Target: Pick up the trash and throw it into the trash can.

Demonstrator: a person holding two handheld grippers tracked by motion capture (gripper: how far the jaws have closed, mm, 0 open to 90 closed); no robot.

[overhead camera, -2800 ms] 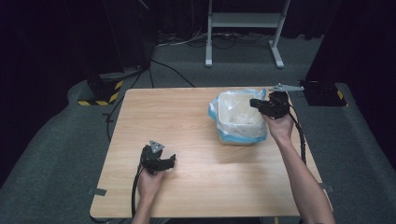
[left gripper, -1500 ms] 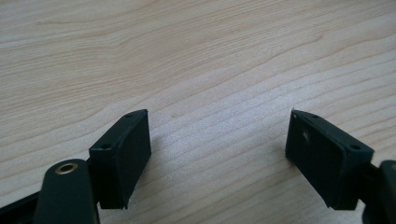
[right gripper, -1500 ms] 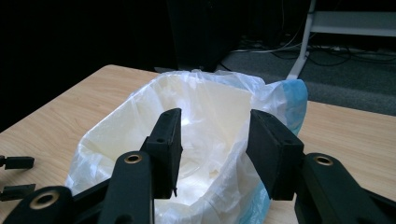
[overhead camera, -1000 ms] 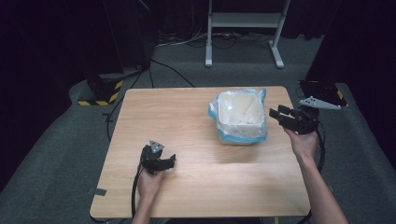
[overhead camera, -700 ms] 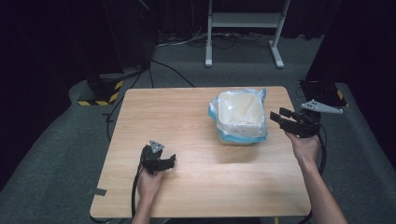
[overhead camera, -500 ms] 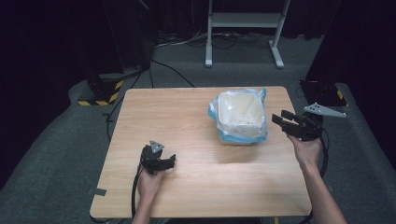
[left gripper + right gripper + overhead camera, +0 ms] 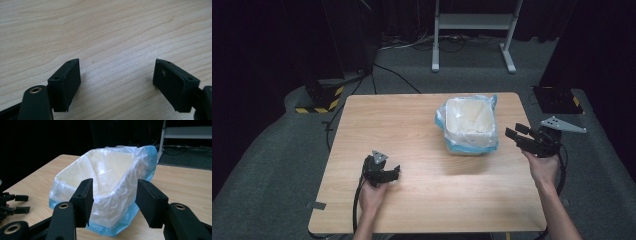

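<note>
A small white bin (image 7: 469,122) lined with a clear bluish plastic bag stands on the right half of the wooden table (image 7: 412,130). The bag's edge is folded out over the bin's rim. My right gripper (image 7: 514,130) hovers at the table's right edge, just right of the bin, and points at it. In the right gripper view the bin (image 7: 107,170) sits beyond the right gripper (image 7: 113,200), whose jaws stand open and hold nothing. My left gripper (image 7: 389,172) rests low on the table's near left, open, with bare wood between its jaws (image 7: 116,80).
A white metal stand (image 7: 472,25) is on the floor behind the table. A black plate (image 7: 557,100) lies on the floor at the right, and a yellow-and-black striped base (image 7: 319,100) with cables at the left. Grey carpet surrounds the table.
My right gripper has drawn back from the bin's far right rim to the right and nearer the person, and now sits at the table's right edge. The left gripper has kept still.
</note>
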